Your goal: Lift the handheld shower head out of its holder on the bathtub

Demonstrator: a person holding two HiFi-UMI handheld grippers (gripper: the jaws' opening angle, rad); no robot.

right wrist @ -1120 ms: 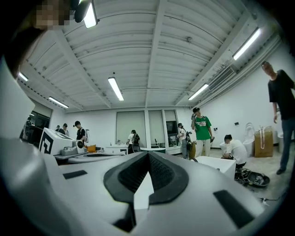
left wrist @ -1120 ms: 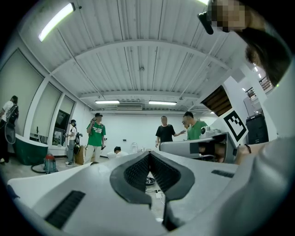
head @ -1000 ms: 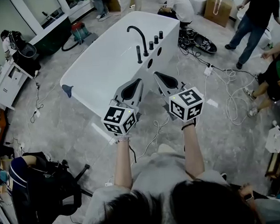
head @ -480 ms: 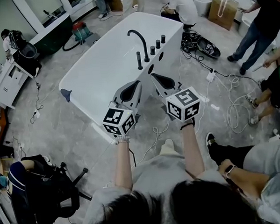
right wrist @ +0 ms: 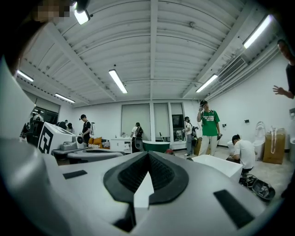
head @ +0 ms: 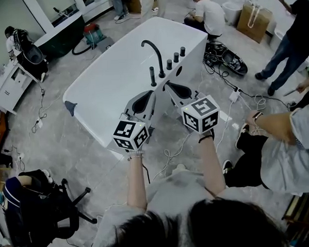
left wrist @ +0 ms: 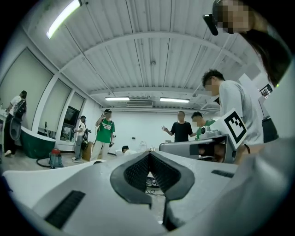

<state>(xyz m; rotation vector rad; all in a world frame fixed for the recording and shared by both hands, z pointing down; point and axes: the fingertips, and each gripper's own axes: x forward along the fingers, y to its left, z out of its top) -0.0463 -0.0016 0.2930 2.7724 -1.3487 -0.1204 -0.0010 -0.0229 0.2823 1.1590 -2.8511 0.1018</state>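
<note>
- Nearest, the left tongs (head: 151, 93) and the right tongs (head: 167, 84) are held out level, side by side. Both are pressed together with nothing between them, and neither touches anything.
- At the right, about level with the wrists, a person in a pale sleeve (head: 295, 149) leans in. I judge a bumped elbow there could throw the right tongs off line.
- Below the hands a white cable (head: 167, 154) trails over the floor beside the tub. A caught foot could jolt both arms.
- Just past the tips is the bathtub (head: 110, 76), its near rim carrying the fittings. Tongs that arrive pressed together would strike the fitting rather than straddle it, so one pair must spread first.
- The handheld shower head (head: 152, 76) stands upright as a slim black stick in its holder on that rim, not yet lifted.
- It looks thin and smooth. A low or off-centre pinch may let it slip, or tilt it so it binds in the holder. Its hose is not visible and may drag.
- Close behind, the curved spout (head: 151, 47) and three knobs (head: 175, 58) crowd it, so a wide swing could knock them.
</note>
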